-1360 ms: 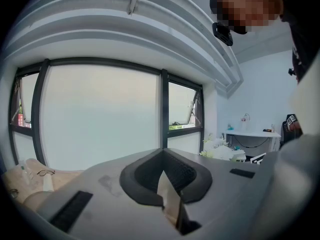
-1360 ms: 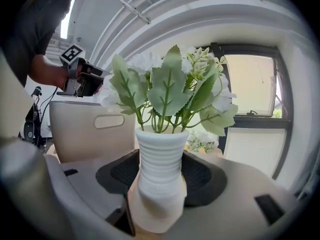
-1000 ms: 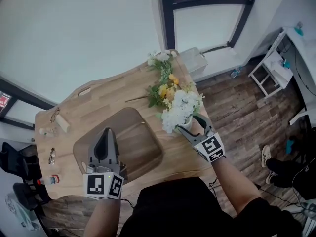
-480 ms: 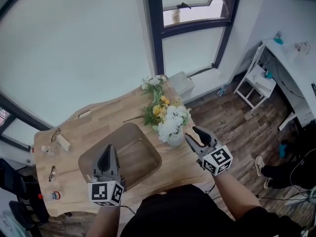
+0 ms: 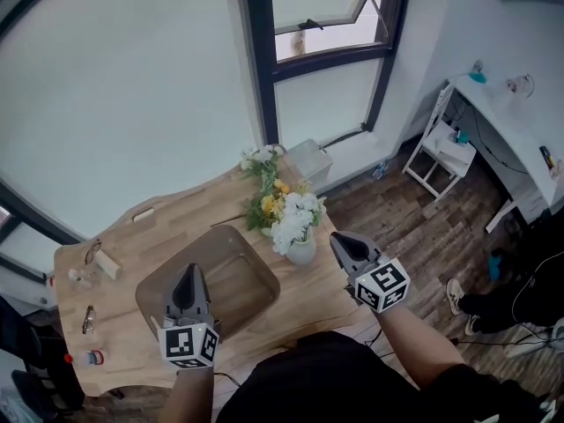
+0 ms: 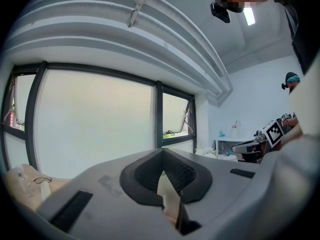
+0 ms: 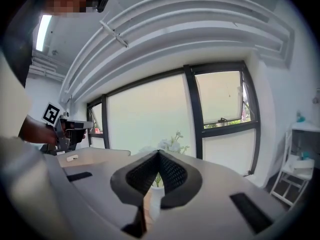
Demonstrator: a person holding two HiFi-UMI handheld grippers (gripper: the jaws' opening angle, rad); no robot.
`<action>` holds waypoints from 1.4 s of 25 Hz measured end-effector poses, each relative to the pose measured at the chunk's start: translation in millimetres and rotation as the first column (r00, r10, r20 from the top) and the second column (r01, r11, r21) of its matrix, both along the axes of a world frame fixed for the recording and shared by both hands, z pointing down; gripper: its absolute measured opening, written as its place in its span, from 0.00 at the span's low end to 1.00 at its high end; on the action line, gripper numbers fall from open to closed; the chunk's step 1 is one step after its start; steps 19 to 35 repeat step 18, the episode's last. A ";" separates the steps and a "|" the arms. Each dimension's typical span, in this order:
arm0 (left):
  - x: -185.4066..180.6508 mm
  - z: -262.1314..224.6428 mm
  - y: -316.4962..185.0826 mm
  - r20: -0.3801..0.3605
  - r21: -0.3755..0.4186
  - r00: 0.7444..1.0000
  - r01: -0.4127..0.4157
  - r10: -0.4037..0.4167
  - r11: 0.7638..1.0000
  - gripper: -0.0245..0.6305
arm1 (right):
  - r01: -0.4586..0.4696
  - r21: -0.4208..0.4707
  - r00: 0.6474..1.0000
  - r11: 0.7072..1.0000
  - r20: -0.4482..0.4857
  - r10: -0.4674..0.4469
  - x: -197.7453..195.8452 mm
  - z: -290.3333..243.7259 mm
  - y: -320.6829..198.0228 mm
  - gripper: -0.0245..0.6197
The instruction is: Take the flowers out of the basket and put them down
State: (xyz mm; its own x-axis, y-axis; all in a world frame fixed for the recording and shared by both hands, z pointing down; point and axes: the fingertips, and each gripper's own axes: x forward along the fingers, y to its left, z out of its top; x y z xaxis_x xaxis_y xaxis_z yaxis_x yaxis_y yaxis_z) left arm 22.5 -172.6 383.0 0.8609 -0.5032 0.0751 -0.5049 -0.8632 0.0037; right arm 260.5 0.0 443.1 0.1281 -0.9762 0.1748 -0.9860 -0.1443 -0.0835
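Looking done: basket (image 5: 236, 271) sits empty mid-tabletop (image 5: 167, 227), and the white flowers (image 5: 291, 218) stand in a vase (image 5: 301, 252) near its right edge. Right gripper (image 5: 337, 239) just snapped together on nothing; left gripper (image 5: 187, 271) is pressed together, empty.

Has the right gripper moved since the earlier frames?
Yes. The right gripper has drawn back from the round white vase of flowers, toward the person; its jaws have just closed, empty.
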 end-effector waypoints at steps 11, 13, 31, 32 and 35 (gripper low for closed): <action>-1.7 -6.8 -2.2 -0.005 0.007 1.000 0.001 -0.001 1.000 0.04 | 0.005 0.004 1.000 1.000 -0.003 -0.005 -4.2 -0.6 -6.1 0.07; -3.0 -7.5 -2.8 -0.006 0.004 1.000 0.009 -0.009 1.000 0.04 | 0.008 0.008 1.000 1.000 -0.005 -0.008 -4.3 -2.7 -6.3 0.07; -0.2 -10.4 -3.7 -0.001 0.011 1.000 0.004 -0.004 1.000 0.04 | 0.018 0.003 0.998 1.000 -0.054 -0.018 -1.6 -8.5 -9.3 0.07; -0.2 -10.4 -3.7 -0.001 0.011 1.000 0.004 -0.004 1.000 0.04 | 0.018 0.003 0.998 1.000 -0.054 -0.018 -1.6 -8.5 -9.3 0.07; -0.2 -10.4 -3.7 -0.001 0.011 1.000 0.004 -0.004 1.000 0.04 | 0.018 0.003 0.998 1.000 -0.054 -0.018 -1.6 -8.5 -9.3 0.07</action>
